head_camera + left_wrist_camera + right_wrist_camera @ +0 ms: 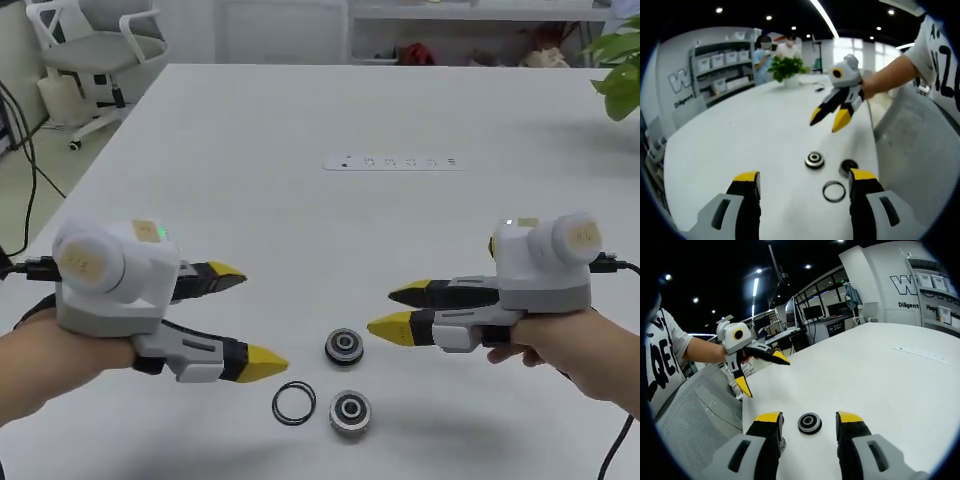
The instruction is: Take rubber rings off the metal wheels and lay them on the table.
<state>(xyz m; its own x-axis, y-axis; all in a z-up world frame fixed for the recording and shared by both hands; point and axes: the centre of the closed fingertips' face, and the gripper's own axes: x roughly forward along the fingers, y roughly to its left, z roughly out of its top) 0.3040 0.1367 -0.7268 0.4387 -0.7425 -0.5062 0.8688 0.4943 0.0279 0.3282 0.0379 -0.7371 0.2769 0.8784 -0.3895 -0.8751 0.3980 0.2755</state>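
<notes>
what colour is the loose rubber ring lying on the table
Black. The rubber ring shows best in the head view.

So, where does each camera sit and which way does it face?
Head view: on the headset, looking down at the table; left gripper, right gripper, hands.
Left gripper view: on the left gripper, along its open jaws, towards the right gripper and right arm.
Right gripper view: on the right gripper, towards the left gripper and left arm.
Shared: all see the far wheel.
</notes>
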